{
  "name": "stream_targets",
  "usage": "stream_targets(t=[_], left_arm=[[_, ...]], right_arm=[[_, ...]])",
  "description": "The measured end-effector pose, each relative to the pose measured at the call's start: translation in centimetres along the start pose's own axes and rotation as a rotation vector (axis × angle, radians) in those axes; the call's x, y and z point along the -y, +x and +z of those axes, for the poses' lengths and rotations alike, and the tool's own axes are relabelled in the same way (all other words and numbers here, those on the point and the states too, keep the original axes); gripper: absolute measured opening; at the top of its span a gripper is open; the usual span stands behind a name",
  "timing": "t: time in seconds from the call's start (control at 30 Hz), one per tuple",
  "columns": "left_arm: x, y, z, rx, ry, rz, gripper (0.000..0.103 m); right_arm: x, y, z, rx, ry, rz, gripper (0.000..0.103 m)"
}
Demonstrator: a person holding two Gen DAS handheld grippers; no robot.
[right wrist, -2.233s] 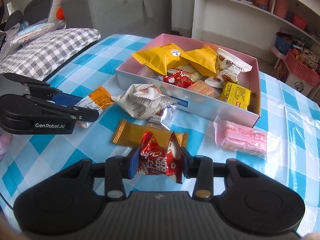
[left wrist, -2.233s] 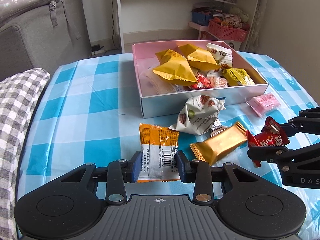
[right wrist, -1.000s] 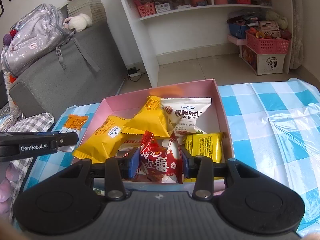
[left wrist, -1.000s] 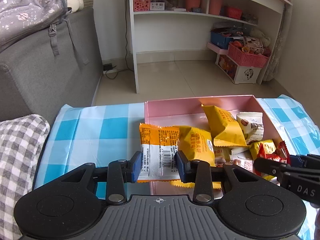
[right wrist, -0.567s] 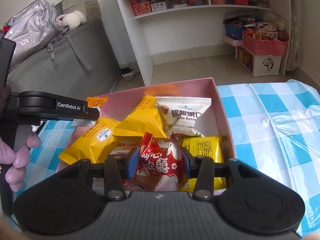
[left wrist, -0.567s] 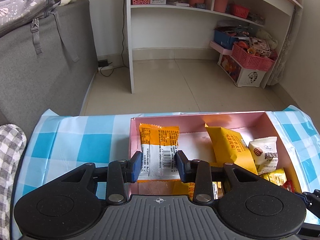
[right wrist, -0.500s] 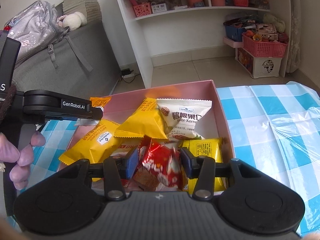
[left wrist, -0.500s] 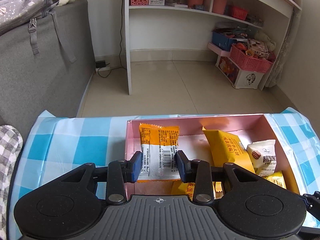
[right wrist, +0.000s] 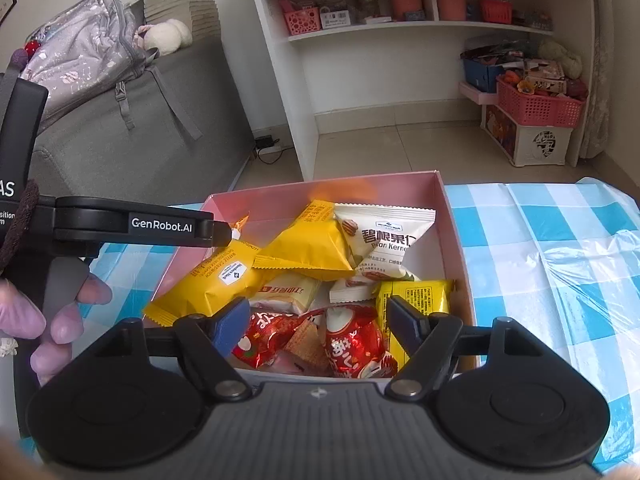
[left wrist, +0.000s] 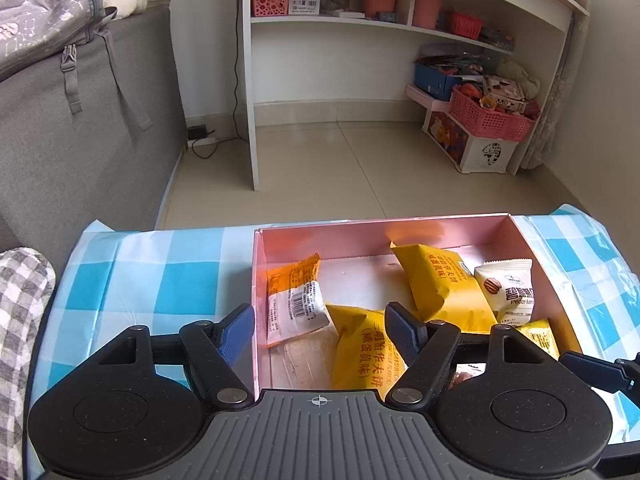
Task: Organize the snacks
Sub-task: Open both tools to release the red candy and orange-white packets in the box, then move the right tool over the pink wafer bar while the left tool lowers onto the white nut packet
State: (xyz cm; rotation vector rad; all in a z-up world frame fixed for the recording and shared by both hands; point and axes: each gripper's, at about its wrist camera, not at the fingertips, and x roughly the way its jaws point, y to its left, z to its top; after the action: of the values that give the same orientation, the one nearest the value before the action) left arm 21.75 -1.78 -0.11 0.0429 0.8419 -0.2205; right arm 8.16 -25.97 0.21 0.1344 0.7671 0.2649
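Both claws stood spread and empty over the box. The left claw (left wrist: pixel 320 330), at the bottom of its view, gaped above the near-left part of the pink cardboard box (left wrist: pixel 376 236); the orange-and-white foil snack packet with a barcode (left wrist: pixel 294 300) lay loose just beyond the gap, inside the box against its left wall, tilted. The right claw (right wrist: pixel 316 330) likewise held nothing, and the red foil snack packet (right wrist: pixel 352 344) lay directly between and below its blue pads (right wrist: pixel 230 326), on the heap by the box's near wall. Yellow wafer packets (right wrist: pixel 308 244) and a white pecan packet (right wrist: pixel 382 236) filled the rest. So these two pieces looked delivered. The blue-checked bench (right wrist: pixel 560 240) showed no loose snack where visible, though its near part lay hidden behind the claws, so I could not tell whether more remained.
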Motion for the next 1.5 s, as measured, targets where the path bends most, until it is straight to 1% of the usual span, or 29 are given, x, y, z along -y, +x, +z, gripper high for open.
stream_targets(t=[0.13, 0.2, 0.43, 0.57, 0.8, 0.9, 1.0, 1.07, 1.17, 1.3, 1.4, 1.5], left_arm=[[-0.2, -1.4, -0.6, -0.003, 0.004, 0.003, 0.074], [-0.3, -2.3, -1.1, -0.004, 0.005, 0.004, 0.075], [-0.9, -5.1, -3.5, 0.003, -0.009, 0.01, 0.081], [-1.5, -6.5, -5.1, -0.005, -0.019, 0.014, 0.081], [-2.5, -8.5, -8.5, -0.026, -0.079, 0.014, 0.083], [-2.9, -9.3, -9.8, -0.031, -0.098, 0.02, 0.086], [-3.0, -9.9, -11.0, -0.036, -0.105, 0.021, 0.087], [-3.0, -10.2, -11.7, -0.034, -0.101, 0.022, 0.092], [-3.1, -10.5, -12.9, -0.016, -0.096, 0.025, 0.094], [-3.0, -10.4, -13.9, -0.023, -0.062, 0.025, 0.094], [-3.0, -10.3, -14.4, -0.013, -0.039, 0.022, 0.095], [-3.0, -9.8, -15.0, -0.021, -0.033, 0.015, 0.096]], right_arm=[[-0.1, -0.8, 0.0, -0.007, -0.002, 0.012, 0.075], [-0.2, -1.3, -0.1, -0.009, -0.013, 0.018, 0.079], [-1.3, -2.5, -0.9, -0.026, -0.101, 0.004, 0.084], [-1.9, -3.4, -1.4, -0.031, -0.15, 0.003, 0.088], [-2.1, -4.6, -2.4, -0.041, -0.216, -0.012, 0.095], [-2.3, -4.9, -3.0, -0.048, -0.244, -0.027, 0.096], [-2.5, -5.1, -3.6, -0.054, -0.278, -0.044, 0.097], [-2.5, -5.3, -4.0, -0.056, -0.288, -0.053, 0.099], [-2.4, -5.3, -4.6, -0.067, -0.299, -0.062, 0.101], [-1.9, -5.1, -5.7, -0.096, -0.318, -0.078, 0.101], [-1.0, -5.1, -6.4, -0.11, -0.311, -0.097, 0.102], [0.0, -5.0, -6.8, -0.12, -0.289, -0.11, 0.103]])
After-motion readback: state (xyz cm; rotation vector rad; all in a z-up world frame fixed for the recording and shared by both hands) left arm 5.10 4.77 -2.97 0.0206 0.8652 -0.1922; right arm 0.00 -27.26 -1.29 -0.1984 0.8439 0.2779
